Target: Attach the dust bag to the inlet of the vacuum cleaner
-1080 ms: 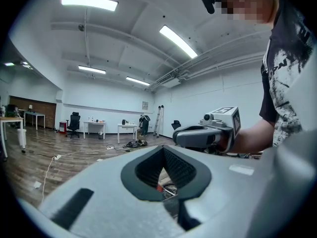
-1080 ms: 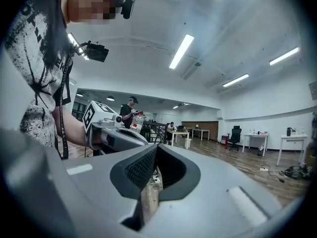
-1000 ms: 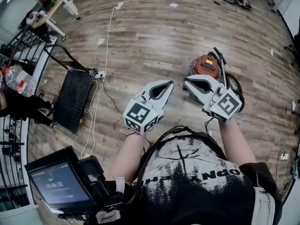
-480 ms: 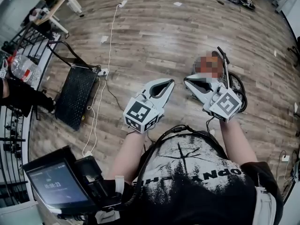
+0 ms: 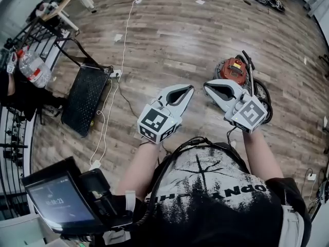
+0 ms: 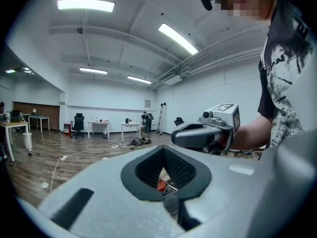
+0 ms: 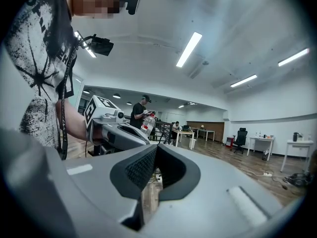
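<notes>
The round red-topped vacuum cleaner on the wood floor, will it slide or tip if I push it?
The round red-topped vacuum cleaner looks squat and wide, so it will probably slide rather than tip on the smooth wooden floor. The black hose lying across it may drag along or snag.

Matt grey plastic covered the left gripper (image 5: 189,89) and right gripper (image 5: 206,85) above a dull-sheened wood-plank floor (image 5: 169,40), near a glossy red plastic vacuum (image 5: 232,69) and a rough-textured black bag (image 5: 82,99).
</notes>
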Tool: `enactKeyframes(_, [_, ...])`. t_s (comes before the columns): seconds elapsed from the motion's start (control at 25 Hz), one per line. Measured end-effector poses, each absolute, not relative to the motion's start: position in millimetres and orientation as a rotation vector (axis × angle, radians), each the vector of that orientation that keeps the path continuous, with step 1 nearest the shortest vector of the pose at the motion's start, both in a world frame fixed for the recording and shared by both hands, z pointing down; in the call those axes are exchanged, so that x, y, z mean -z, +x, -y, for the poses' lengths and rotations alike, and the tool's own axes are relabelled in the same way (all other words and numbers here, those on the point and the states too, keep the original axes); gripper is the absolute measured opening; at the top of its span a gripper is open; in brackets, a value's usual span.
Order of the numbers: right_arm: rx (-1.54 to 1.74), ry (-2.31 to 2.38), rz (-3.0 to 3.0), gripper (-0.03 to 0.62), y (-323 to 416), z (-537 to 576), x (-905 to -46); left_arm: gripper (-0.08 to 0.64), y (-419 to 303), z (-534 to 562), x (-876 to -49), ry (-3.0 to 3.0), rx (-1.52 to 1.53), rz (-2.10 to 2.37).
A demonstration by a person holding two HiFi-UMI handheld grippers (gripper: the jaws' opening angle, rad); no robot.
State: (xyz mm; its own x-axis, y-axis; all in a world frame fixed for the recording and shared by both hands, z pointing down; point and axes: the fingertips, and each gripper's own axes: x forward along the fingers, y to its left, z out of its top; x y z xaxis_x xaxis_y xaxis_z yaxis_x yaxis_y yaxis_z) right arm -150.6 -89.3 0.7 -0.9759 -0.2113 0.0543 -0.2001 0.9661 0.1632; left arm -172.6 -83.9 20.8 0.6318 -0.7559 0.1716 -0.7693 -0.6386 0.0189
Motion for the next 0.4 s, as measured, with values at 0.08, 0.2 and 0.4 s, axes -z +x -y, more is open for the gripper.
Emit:
enactKeyframes(0.08, [0.235, 0.318, 3.028, 0.006, -151, 88, -6, 0.003, -175, 82, -24, 2.747, -0.228, 1.295])
enactKeyframes(0.2, [0.238, 0.315, 3.009, 0.006, -150, 86, -11, 0.003, -174, 80, -27, 2.740, -0.239, 1.296])
enactKeyframes(0.4, [0.249, 0.323, 3.014, 0.006, -149, 85, -13, 0.003, -173, 78, -33, 2.740, -0.258, 1.291])
